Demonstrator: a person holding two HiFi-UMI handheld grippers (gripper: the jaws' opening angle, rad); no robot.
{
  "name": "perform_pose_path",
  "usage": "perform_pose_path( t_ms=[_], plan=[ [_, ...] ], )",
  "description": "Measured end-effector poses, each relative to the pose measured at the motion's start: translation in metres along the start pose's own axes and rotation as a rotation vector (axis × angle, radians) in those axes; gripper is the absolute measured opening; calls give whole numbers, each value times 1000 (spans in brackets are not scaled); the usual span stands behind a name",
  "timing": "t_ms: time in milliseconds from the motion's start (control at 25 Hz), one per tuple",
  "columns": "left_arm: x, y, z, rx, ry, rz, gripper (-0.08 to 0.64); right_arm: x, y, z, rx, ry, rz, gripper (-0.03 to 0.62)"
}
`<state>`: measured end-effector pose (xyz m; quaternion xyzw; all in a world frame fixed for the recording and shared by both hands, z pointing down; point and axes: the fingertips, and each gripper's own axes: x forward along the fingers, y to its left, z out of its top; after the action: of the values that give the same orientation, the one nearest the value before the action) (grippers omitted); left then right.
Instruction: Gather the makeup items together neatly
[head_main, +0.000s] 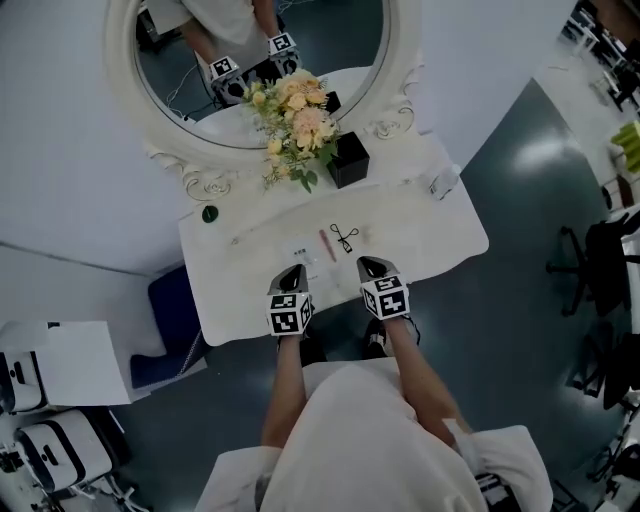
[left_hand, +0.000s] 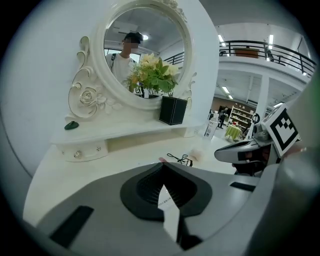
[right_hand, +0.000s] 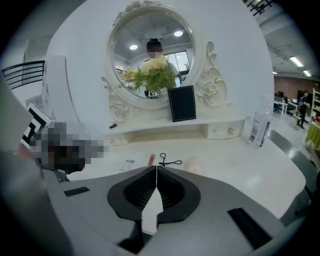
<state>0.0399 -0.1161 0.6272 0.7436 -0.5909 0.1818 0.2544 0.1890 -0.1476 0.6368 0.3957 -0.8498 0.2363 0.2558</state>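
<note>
On the white dressing table (head_main: 450, 240) lie a black eyelash curler (head_main: 345, 237), a slim pink stick (head_main: 327, 244) and a small white printed packet (head_main: 300, 255), close together in the middle. The right gripper view shows the curler (right_hand: 169, 161), the stick (right_hand: 151, 159), the packet (right_hand: 129, 163) and a pale translucent item (right_hand: 192, 162) just past the jaws. My left gripper (head_main: 291, 272) hovers near the front edge behind the packet, jaws together, nothing held (left_hand: 161, 165). My right gripper (head_main: 370, 266) hovers beside it, shut and empty (right_hand: 156, 167).
A round ornate mirror (head_main: 395, 75) stands at the back with a flower bunch (head_main: 295, 125) and a black box (head_main: 348, 160) on the raised shelf. A clear bottle (head_main: 443, 183) stands at the right, a small green object (head_main: 209, 213) at the left. A blue stool (head_main: 170, 310) sits left of the table.
</note>
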Motion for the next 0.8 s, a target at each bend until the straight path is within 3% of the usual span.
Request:
perform_pose_path(
  t_ms=[280,800],
  plan=[
    [-17,-31,-14,-28,-43,65,12,-13,-6,-8,-63,3,85,38],
    [-40,-68,-51,-89,-87,137,12,-39,-21,-39,-104,11,141,38]
  ],
)
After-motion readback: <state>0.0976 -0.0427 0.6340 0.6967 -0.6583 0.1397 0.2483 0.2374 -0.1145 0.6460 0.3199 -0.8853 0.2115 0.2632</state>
